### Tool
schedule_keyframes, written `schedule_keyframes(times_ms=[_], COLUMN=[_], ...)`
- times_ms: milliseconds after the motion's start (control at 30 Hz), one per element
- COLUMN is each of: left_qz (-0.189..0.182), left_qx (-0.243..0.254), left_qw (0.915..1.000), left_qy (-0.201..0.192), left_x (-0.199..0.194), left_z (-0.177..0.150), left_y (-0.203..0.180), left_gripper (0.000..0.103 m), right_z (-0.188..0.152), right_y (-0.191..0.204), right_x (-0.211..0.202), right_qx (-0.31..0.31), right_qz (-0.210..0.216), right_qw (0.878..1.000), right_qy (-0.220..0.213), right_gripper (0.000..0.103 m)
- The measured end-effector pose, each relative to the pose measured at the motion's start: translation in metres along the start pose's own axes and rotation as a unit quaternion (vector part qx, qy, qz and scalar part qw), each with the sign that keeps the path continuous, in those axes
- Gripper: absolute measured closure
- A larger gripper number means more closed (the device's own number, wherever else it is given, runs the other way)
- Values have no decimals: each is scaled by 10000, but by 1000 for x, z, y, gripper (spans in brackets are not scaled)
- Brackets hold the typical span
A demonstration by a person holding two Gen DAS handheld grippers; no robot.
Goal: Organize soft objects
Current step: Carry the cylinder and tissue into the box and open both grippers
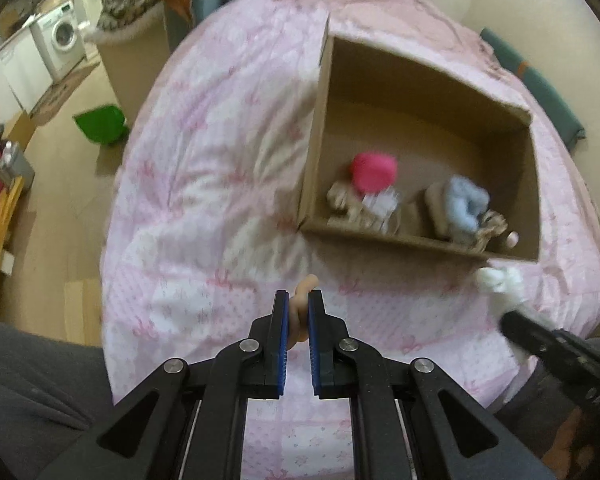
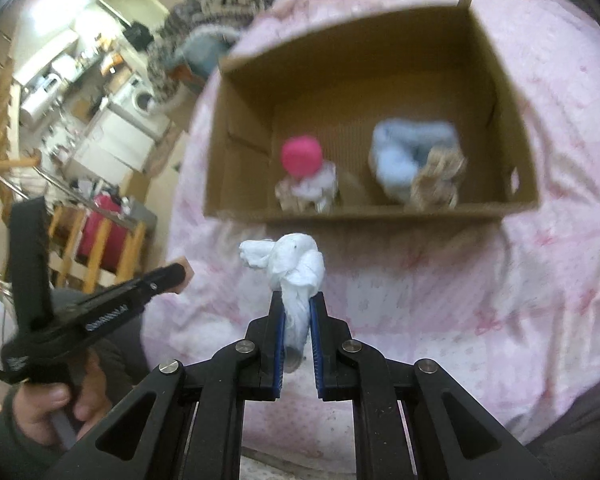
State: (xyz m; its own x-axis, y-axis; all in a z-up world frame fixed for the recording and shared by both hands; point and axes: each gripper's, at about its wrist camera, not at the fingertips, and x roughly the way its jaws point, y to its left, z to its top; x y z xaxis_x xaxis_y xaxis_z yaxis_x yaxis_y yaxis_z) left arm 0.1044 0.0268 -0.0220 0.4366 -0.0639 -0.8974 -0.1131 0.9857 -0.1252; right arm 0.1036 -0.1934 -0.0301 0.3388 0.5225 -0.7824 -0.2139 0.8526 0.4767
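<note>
Both grippers carry loads short of the box [image 2: 372, 216] on the bed [image 1: 220, 184]. Right gripper [image 2: 297, 300] jaws pinch white cloth [image 2: 296, 268]; left gripper [image 1: 298, 300] jaws nip a thin tan piece [image 1: 300, 300]. Risk: tan piece slipping from its narrow hold, or cloth snagging the box's near wall.

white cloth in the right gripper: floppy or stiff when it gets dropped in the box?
Probably floppy: the white cloth bunches and droops over the right gripper. Likely light, since a narrow pinch holds it. It should slump, not roll, in the cardboard box.

Home bedroom, pink quilted bed [image 1: 220, 184], washing machine [image 1: 62, 38]
</note>
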Motion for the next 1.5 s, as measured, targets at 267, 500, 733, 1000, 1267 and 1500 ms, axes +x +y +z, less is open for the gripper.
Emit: schedule_keyframes(times_ms=[267, 500, 733, 1000, 1267, 1500], left_qz=[-77, -16, -138, -299, -573, -684], left_qx=[223, 328, 407, 748, 1211, 1058], left_qw=[9981, 9953, 9944, 9927, 9868, 9869], left_qy=[-573, -913, -968, -899, -911, -1007], left_x=[-36, -43, -30, 8, 40, 41], left_z=[31, 64, 84, 88, 75, 75], left_y=[-11, -16, -25, -48, -69, -66], left_gripper=[94, 94, 94, 93, 92, 92], right_z=[28, 60, 78, 80, 75, 73], right_y=[-8, -22, -41, -58, -59, -55], right_x=[-63, -79, -60, -26, 1, 15], right_qx=[-76, -81, 154, 426, 325, 208], right_qz=[22, -96, -130, -65, -136, -312], right_qw=[9969, 9933, 9917, 9933, 9972, 9980], right_qy=[-788, -1146, -1273, -1069, -655, -512], right_gripper=[90, 90, 90, 90, 90, 90])
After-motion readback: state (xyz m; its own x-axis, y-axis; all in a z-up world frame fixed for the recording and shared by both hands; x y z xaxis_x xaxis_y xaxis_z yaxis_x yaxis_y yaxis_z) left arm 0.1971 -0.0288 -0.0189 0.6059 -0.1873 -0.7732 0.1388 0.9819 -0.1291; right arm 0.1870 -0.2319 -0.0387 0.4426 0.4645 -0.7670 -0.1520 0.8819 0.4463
